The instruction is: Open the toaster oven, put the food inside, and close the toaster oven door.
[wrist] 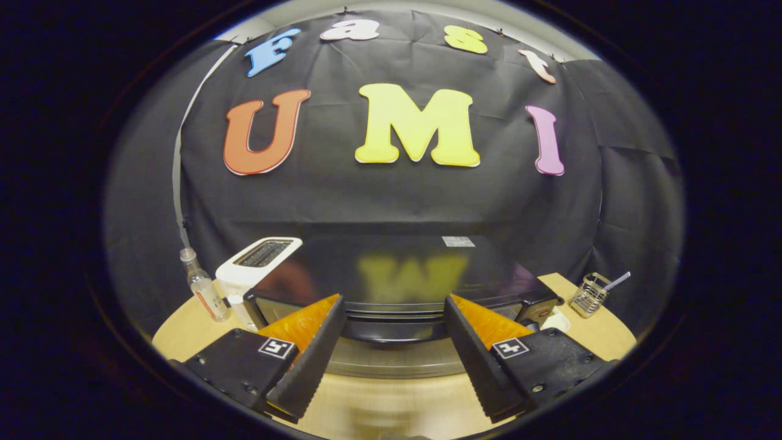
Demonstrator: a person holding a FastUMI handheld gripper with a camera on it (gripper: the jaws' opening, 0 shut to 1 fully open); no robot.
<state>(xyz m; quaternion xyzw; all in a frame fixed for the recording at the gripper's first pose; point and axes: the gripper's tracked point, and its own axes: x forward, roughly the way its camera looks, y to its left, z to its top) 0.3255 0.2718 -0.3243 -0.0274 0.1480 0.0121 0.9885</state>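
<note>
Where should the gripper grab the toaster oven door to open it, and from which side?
Take the handle bar running across the top front of the toaster oven, likely from the front and slightly above. It is long and horizontal, so one finger should go over it and one under. The gripper is open, fingers apart either side of the bar's middle, gripping nothing.

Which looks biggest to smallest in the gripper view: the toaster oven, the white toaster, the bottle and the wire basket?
1. Toaster oven, just ahead of the open gripper.
2. White toaster.
3. Bottle and wire basket look about alike, so I won't rank them.
</note>
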